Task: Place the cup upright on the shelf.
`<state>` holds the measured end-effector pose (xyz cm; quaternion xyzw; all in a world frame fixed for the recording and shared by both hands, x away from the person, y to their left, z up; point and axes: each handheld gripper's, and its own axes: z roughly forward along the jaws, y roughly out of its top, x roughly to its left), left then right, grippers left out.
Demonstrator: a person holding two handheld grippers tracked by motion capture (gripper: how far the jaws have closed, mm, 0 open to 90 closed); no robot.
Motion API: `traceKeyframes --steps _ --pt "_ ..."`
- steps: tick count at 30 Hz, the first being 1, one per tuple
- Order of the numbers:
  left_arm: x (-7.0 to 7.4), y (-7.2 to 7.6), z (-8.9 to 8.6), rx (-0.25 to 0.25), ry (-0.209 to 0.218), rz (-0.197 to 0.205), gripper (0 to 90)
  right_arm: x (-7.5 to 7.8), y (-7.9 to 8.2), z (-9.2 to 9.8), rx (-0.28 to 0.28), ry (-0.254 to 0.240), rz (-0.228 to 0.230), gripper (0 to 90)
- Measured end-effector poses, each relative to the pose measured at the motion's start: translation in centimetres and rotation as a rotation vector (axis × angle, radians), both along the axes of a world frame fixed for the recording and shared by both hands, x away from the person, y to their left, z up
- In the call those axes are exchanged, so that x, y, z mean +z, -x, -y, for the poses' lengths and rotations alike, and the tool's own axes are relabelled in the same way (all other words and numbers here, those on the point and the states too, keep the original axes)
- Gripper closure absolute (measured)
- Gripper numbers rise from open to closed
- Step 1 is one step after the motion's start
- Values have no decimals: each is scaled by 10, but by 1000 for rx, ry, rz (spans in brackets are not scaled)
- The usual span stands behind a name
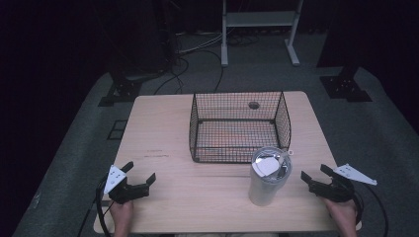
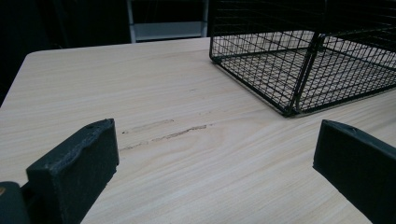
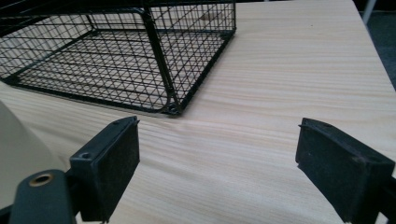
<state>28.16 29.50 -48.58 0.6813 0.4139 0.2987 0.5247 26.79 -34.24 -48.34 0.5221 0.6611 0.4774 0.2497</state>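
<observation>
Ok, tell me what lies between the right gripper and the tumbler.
Only bare wooden table, seen in the high view: right gripper sits apart from the lidded tumbler.

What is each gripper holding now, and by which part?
Nothing. The left gripper and right gripper both have open jaws over bare table, apart from the cup.

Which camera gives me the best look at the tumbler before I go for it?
The high view: the tumbler stands whole and upright in front of the wire basket, clear lid visible. The right gripper view catches just a pale sliver of it at the left edge. The left gripper view looks at table and basket instead.
</observation>
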Motion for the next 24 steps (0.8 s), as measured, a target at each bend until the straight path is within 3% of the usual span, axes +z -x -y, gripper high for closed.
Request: traceKeyframes --steps 8,15,24 --pt "0 1 1 1 -3 -2 0 14 8 -1 65 23 36 130" --pt "0 1 1 -1 -3 3 0 27 19 -11 195 60 60 130" --pt "0 1 1 0 -7 0 0 39 24 -24 291 92 85 119"
